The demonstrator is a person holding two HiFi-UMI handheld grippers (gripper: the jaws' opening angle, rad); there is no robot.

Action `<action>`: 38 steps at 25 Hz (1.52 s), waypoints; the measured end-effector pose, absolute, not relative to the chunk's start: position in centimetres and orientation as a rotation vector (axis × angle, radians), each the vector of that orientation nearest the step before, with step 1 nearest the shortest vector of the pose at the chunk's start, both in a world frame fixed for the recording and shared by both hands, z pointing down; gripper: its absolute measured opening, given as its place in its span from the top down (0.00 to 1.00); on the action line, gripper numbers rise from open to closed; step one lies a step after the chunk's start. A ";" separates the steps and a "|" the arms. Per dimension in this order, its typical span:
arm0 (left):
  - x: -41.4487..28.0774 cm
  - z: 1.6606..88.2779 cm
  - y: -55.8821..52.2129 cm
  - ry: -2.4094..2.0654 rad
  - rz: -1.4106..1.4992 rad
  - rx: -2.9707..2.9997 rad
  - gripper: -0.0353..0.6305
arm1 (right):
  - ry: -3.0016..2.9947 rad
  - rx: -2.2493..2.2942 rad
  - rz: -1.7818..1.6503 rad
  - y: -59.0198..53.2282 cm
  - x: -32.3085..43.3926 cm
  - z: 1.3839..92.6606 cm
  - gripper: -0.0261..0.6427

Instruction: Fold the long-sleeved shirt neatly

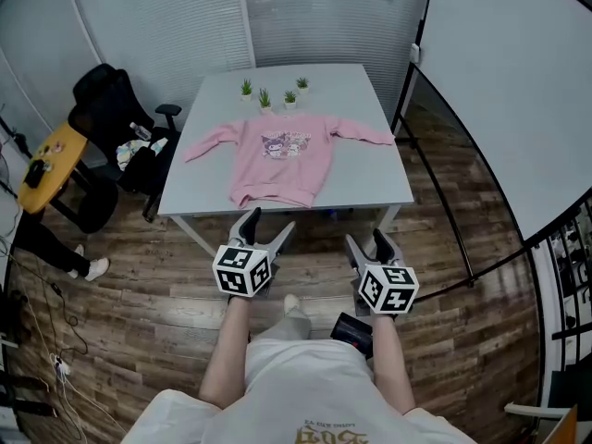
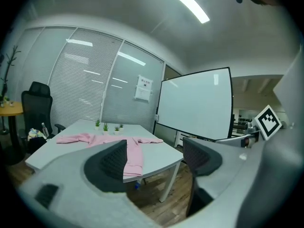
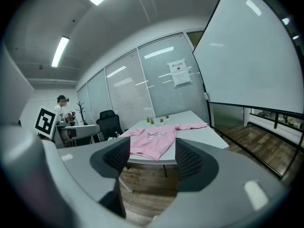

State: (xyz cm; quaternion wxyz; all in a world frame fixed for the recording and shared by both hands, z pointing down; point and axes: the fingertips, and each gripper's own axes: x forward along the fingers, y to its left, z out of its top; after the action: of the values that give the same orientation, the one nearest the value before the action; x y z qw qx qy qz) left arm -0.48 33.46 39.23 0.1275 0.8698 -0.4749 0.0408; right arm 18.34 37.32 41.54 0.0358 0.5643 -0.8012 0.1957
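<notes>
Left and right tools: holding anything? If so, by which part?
Nothing is held. The left tool and right tool both stand open and empty, short of the table. The pink shirt lies spread on it, untouched.

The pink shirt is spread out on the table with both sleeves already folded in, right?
Not quite. The pink shirt is spread out on the table, but both sleeves stretch out sideways, unfolded. The head view shows it.

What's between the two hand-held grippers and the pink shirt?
Only wooden floor and the white table's near edge, as the head view shows.
</notes>
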 end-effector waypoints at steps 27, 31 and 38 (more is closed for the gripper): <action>7.1 43.9 -0.9 -1.176 0.277 2.526 0.42 | -2.258 1.924 0.717 6.7 27.8 45.3 0.53; 7.5 44.3 -4.8 -1.139 0.294 2.530 0.42 | -2.228 1.943 0.722 2.7 28.3 45.7 0.53; 8.4 45.3 -9.4 -1.058 0.324 2.520 0.42 | -2.176 1.946 0.735 -2.2 28.4 47.1 0.53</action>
State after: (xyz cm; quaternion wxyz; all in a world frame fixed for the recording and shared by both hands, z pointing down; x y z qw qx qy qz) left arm 8.42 -9.41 45.28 0.1933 0.8984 -0.3770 0.1154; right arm 28.42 -2.19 47.07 0.0656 0.6450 -0.7213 0.2437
